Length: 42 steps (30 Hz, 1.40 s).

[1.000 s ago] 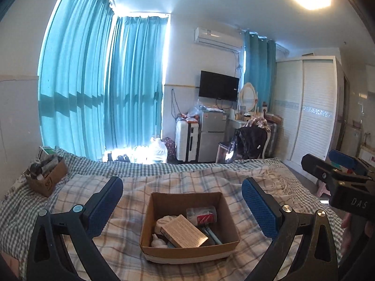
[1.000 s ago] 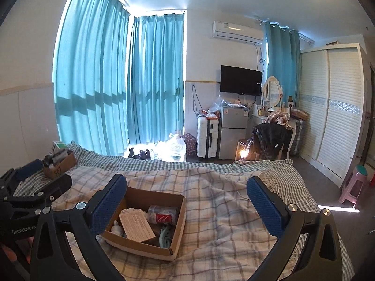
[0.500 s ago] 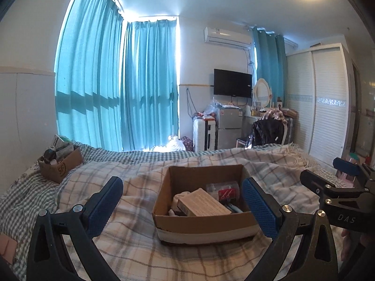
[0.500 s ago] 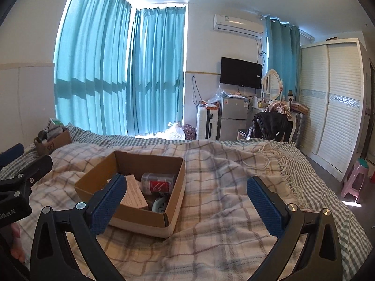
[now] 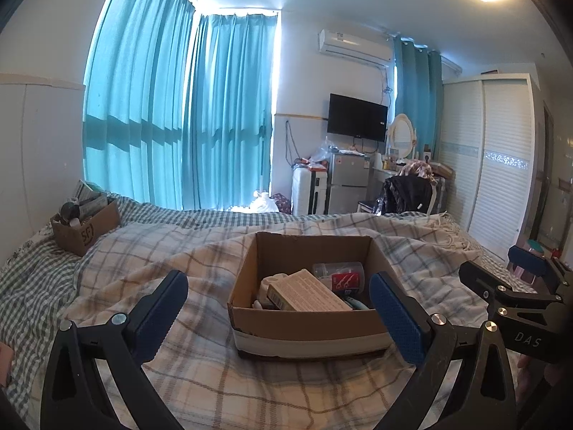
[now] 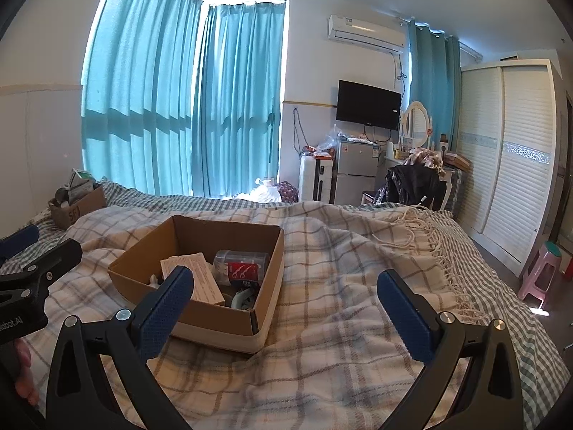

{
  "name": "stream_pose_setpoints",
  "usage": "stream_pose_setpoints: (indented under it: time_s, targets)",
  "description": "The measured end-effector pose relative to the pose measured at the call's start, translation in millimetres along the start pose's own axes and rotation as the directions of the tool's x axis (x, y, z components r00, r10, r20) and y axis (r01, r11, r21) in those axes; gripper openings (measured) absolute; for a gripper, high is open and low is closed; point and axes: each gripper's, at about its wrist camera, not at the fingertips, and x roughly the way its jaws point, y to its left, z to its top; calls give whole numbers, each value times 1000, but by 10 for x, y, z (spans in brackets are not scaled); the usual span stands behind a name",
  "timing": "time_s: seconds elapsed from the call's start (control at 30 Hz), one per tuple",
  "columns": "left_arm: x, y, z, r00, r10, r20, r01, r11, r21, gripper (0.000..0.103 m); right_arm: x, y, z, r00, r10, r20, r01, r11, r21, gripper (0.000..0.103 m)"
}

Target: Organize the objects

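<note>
An open cardboard box [image 5: 304,322] sits on the plaid blanket in the middle of the bed; it also shows in the right wrist view [image 6: 136,272]. Inside lie a tan carton [image 5: 308,292], a clear jar with a red label [image 5: 340,274] and some white and teal items. My left gripper [image 5: 279,308] is open and empty, its fingers on either side of the box's front. My right gripper [image 6: 286,301] is open and empty, right of the box; it shows at the right edge of the left wrist view [image 5: 515,286].
A second cardboard box [image 5: 84,227] full of items stands at the bed's far left by the wall. Beyond the bed are blue curtains, a small fridge [image 5: 345,182], a chair with clothes and a wardrobe [image 5: 501,165]. A pink stool [image 6: 540,272] stands right of the bed.
Both grippers have come lower and closer to the middle box, which now looks larger. The left gripper's fingers now flank its front. Both stay open.
</note>
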Motion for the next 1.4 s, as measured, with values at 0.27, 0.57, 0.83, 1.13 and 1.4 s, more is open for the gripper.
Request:
stream_pose_setpoints:
  time_s: [0.27, 0.57, 0.83, 1.13, 1.4]
  targets:
    - [15, -7, -17, 1000, 8, -10, -8, 1000, 5, 103, 7, -24, -16, 1000, 1, -2, -1, 1000, 9, 103]
    - [21, -16, -17, 1000, 27, -12, -27, 1000, 13, 103, 15, -29, -32, 1000, -3, -15, 3, 1000, 9, 103]
    - [15, -22, -18, 999, 33, -11, -33, 999, 14, 103, 15, -21, -24, 1000, -6, -19, 7, 1000, 4, 103]
    - [19, -17, -16, 999, 37, -14, -37, 999, 17, 103, 14, -15, -28, 1000, -7, -18, 7, 1000, 1, 103]
    - [8, -21, -11, 999, 34, -11, -33, 999, 23, 103, 19, -11, -31, 1000, -8, -20, 8, 1000, 0, 103]
